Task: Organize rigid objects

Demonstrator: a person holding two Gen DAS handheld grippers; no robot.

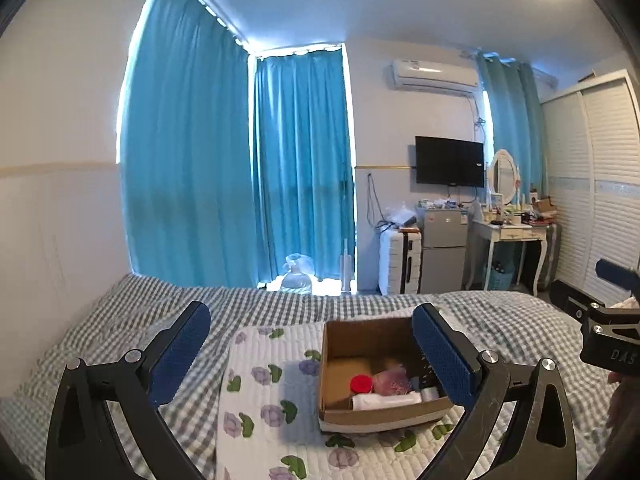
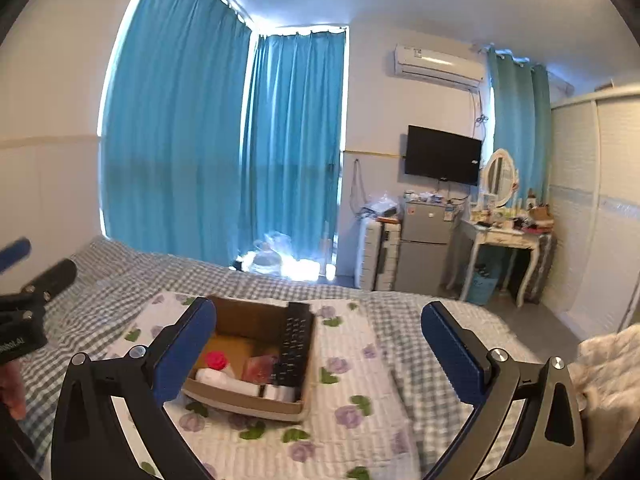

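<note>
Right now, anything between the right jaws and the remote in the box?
Nothing visible. The right gripper hangs open above the cardboard box, which has no lid. The black remote leans against the box's right wall, top face exposed; the white bottle and the red cap lie to its left.

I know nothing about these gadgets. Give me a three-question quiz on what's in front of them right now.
1. True or false: the left gripper is holding something.
2. Where does the remote lie? A) on the quilt B) in the box C) on the fridge
3. Fill in: the bottle in the box has a ____ cap.

Key: 1 false, both grippers are open and empty, as is the right gripper; 2 B; 3 red.
</note>
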